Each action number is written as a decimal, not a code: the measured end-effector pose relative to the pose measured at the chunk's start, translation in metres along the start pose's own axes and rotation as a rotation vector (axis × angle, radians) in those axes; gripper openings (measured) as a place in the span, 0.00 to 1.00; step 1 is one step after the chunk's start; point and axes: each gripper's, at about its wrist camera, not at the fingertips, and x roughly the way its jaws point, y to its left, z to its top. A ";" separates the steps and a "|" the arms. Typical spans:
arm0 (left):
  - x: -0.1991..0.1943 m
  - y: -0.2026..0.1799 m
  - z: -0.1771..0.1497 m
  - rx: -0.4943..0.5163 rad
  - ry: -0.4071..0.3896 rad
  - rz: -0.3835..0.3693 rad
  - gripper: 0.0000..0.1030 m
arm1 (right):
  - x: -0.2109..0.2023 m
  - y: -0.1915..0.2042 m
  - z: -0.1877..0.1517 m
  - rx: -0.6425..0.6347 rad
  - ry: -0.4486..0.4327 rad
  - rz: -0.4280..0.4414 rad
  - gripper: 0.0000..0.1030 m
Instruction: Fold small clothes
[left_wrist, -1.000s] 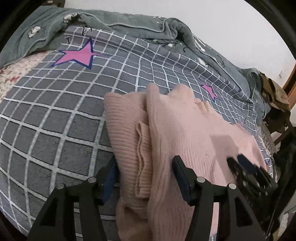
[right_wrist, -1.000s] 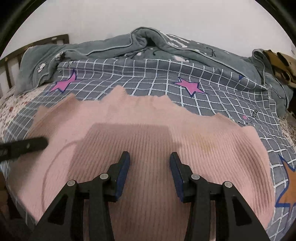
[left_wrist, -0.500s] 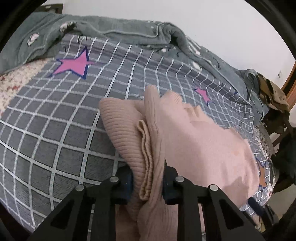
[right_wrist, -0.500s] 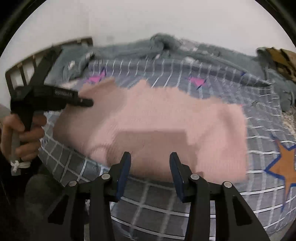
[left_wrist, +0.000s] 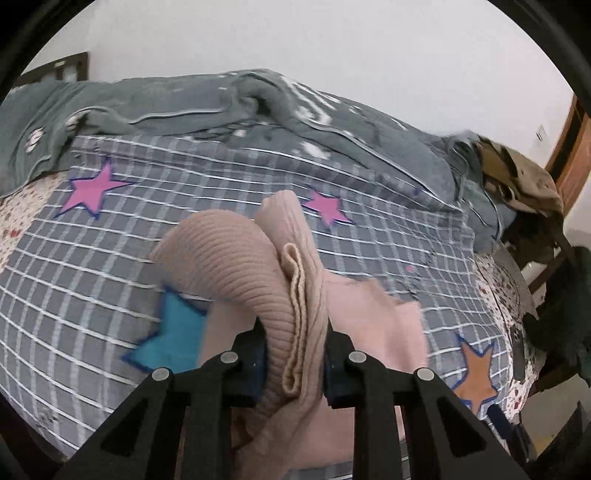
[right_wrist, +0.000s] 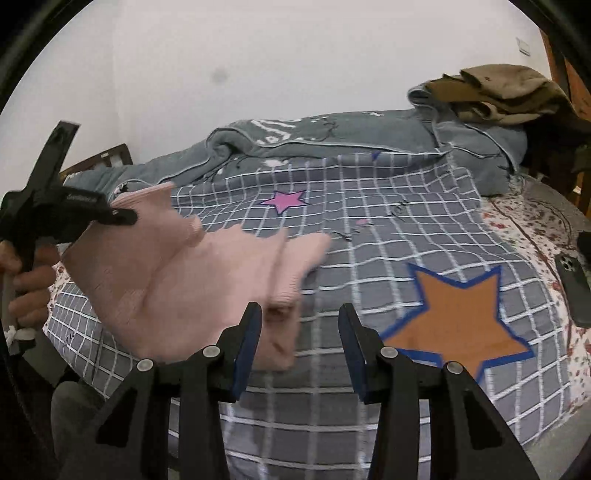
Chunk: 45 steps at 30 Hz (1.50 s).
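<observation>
Pink knit sweater (left_wrist: 258, 280), one, pinched by the left claw (left_wrist: 293, 360); right claw (right_wrist: 300, 350) spread, empty, over one bed (right_wrist: 388, 229).

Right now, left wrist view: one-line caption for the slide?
Left gripper shut on a bunched pink knit sweater, lifting it above the grey checked bedsheet with stars.

likely a home bedroom: a bed (right_wrist: 369, 236) with star-print sheet, rumpled grey duvet (right_wrist: 332, 136).
</observation>
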 end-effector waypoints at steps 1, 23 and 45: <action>0.004 -0.013 -0.003 0.017 0.007 -0.007 0.21 | -0.002 -0.009 -0.002 0.009 0.003 -0.001 0.41; 0.030 -0.074 -0.014 0.197 0.064 -0.069 0.56 | 0.016 -0.025 0.010 0.044 0.064 0.155 0.46; 0.026 0.093 -0.018 0.011 0.075 0.002 0.56 | 0.097 0.032 0.063 0.122 0.079 0.229 0.18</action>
